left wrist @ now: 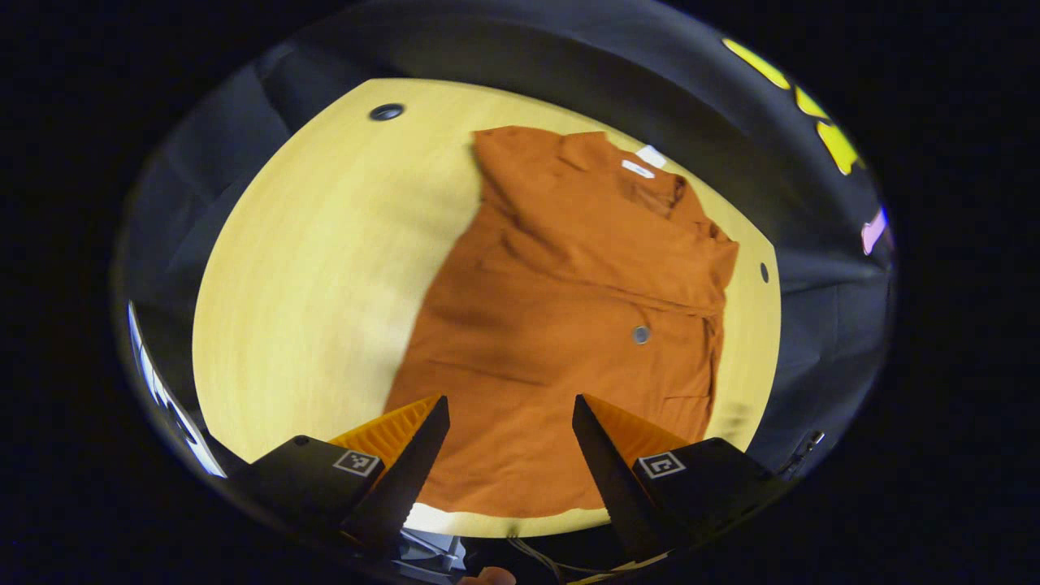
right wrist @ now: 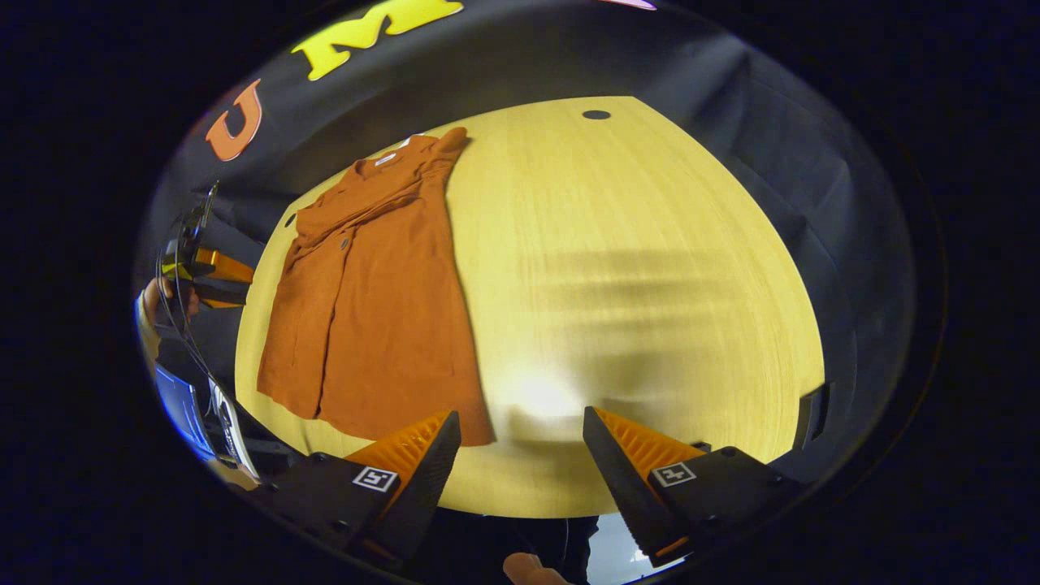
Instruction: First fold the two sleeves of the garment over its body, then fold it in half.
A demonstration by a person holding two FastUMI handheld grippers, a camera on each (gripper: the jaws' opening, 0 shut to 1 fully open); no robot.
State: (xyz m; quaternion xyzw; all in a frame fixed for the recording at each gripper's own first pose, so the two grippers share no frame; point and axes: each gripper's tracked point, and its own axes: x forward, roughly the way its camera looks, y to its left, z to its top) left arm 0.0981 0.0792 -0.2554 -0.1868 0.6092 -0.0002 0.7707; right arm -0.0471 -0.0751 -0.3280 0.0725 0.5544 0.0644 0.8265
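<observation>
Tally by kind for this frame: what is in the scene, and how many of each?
Orange garment: 1
Wooden table: 1
Grippers, left and right: 2
Dark round holes in the tabletop, one and another: 2
Total: 6

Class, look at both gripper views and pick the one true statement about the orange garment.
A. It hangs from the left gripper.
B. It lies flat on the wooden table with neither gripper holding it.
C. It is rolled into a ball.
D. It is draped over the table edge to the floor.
B: the orange garment lies spread on the wooden table, and the left gripper and right gripper both have their fingers apart with nothing between them.
</observation>
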